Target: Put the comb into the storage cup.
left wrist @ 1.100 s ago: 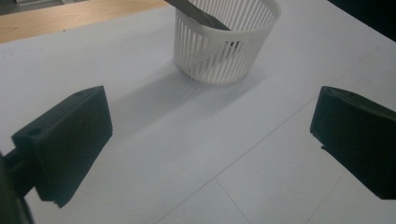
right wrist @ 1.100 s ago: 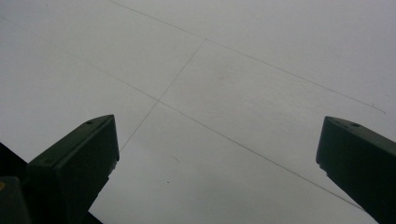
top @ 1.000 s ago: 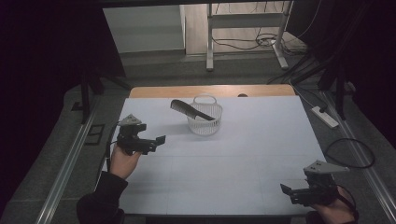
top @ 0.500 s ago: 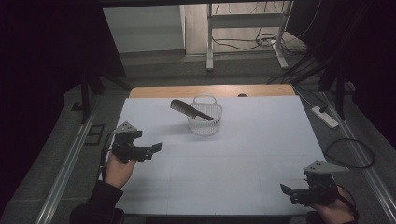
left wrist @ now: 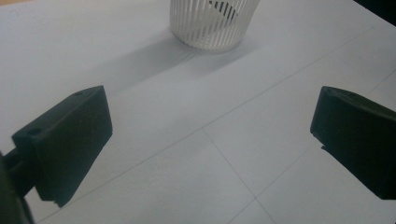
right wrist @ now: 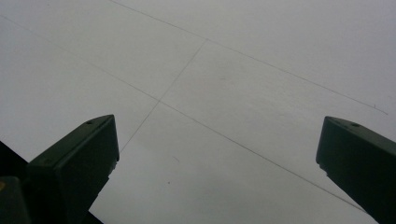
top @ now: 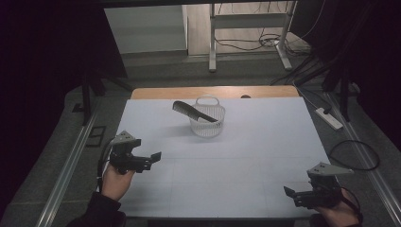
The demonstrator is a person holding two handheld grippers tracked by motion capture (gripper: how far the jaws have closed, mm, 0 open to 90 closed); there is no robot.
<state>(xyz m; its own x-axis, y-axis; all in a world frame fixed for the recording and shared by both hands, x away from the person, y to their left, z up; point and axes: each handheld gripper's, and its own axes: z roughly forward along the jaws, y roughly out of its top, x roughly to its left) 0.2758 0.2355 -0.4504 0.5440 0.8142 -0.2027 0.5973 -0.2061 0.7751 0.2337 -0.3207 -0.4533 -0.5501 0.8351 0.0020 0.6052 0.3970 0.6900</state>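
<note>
I hold my left hand-held gripper (top: 150, 158) over the white surface (top: 246, 156) at about eight o'clock from its middle, jaws spread wide with nothing between them. In the left gripper view the two black jaws stand far apart, and the bare surface with its thin grid lines shows in the gap. My left hand (top: 116, 177) grips the handle from below.

The white slatted basket (top: 207, 119) stands toward twelve o'clock, well apart from both grippers. In the left gripper view the basket (left wrist: 212, 23) sits ahead at roughly twelve o'clock beyond the jaws, throwing a soft shadow toward ten o'clock. A black comb (top: 194, 111) lies tilted, one end down in the basket and the other sticking out over the rim toward ten o'clock; whether it rests on the rim or just above it I cannot quite tell in this dim light.

My right hand-held gripper (top: 292, 193) sits low at five o'clock, near the surface's close edge, jaws also wide and holding nothing.
</note>
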